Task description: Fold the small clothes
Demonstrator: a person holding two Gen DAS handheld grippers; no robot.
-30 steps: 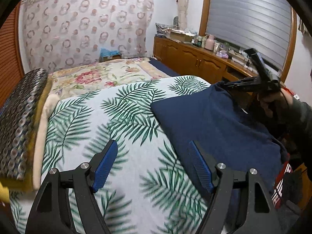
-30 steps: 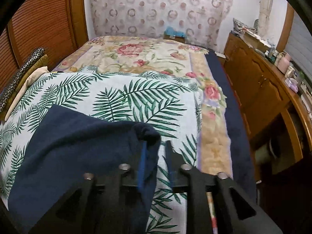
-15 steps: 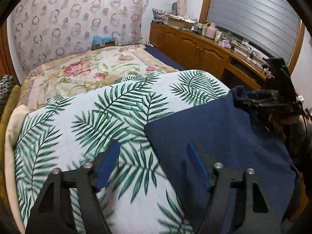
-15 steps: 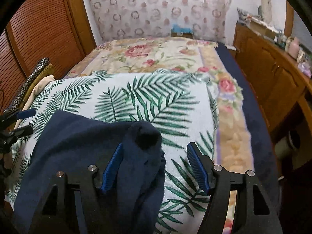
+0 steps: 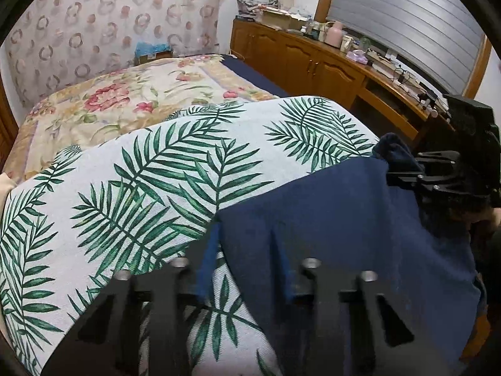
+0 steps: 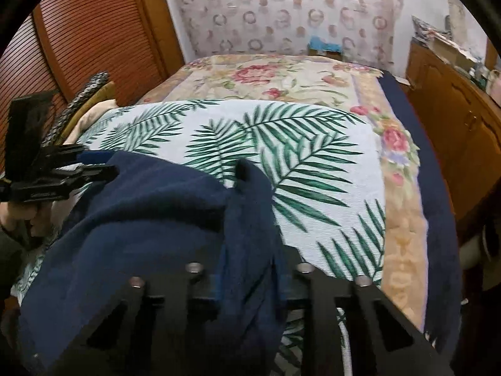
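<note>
A navy blue garment [image 5: 344, 219] lies across the near edge of the palm-leaf cloth [image 5: 141, 188] on the bed. My left gripper [image 5: 244, 250] is shut on the garment's left corner. My right gripper [image 6: 250, 263] is shut on a bunched fold of the same garment [image 6: 150, 219] at its right corner. Each gripper shows in the other's view: the right gripper [image 5: 416, 172] at the right edge, the left gripper [image 6: 90, 169] at the left edge. The garment sags between them.
A floral bedspread [image 5: 125, 100] covers the far half of the bed. A wooden cabinet [image 5: 313, 59] with clutter runs along the right. Folded cushions [image 6: 84, 100] lie by the slatted wooden doors [image 6: 78, 31] on the left.
Both grippers were open half a second ago and have closed on the garment's two corners. The left gripper moved right onto the cloth edge.
</note>
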